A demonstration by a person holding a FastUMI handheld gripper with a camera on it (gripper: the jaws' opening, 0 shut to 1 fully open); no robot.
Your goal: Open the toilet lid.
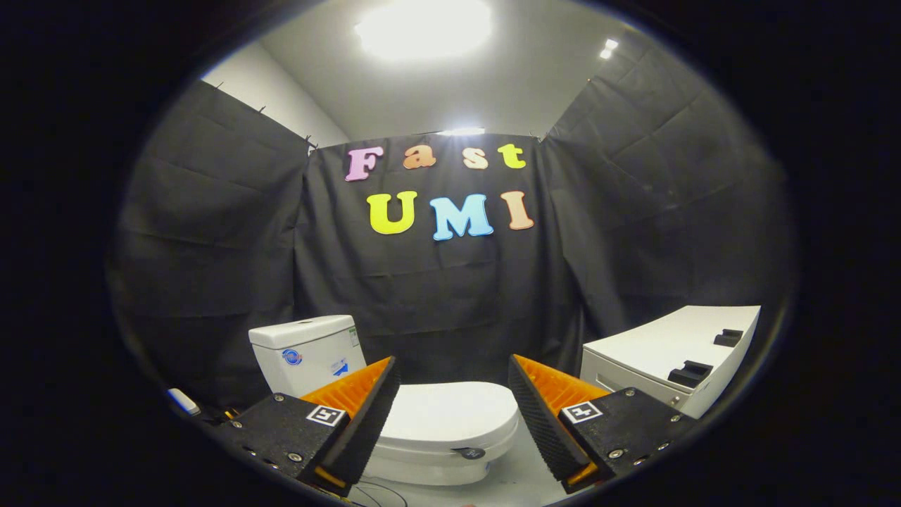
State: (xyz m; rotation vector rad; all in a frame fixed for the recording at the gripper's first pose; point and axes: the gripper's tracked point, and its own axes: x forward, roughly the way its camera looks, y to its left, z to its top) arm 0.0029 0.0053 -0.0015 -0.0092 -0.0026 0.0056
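Two orange-backed fingers (366, 394) of the hand-held gripper (454, 415) stand wide apart, holding nothing — the toilet's lid (450, 415) lies between and just beyond them, still down flat on the bowl. Behind the lid, to the left, rises the white tank (303, 348); to the right, well apart from the toilet, stands a white cabinet (662, 345) with two dark blocks (690, 372) on its top.

Handling, as judged from the view: the lid looks like moulded hard plastic — stiff, smooth and glossy, likely light to moderate in weight and somewhat slippery against a pad. It should pivot on hinges at the tank end, so the free front edge is the place to take hold. A small dark tab (470, 453) shows at that front rim, nearest the fingers; whether it is a lift handle or a fitting cannot be told.

Suggested hold: either slip one finger under the front lip and lever upward, or pinch the rim's thin edge between both ribbed pads. The ribbing should help grip on the slick surface. A lid of this kind may swing freely once past upright, so it would want guiding back against the tank rather than letting fall.
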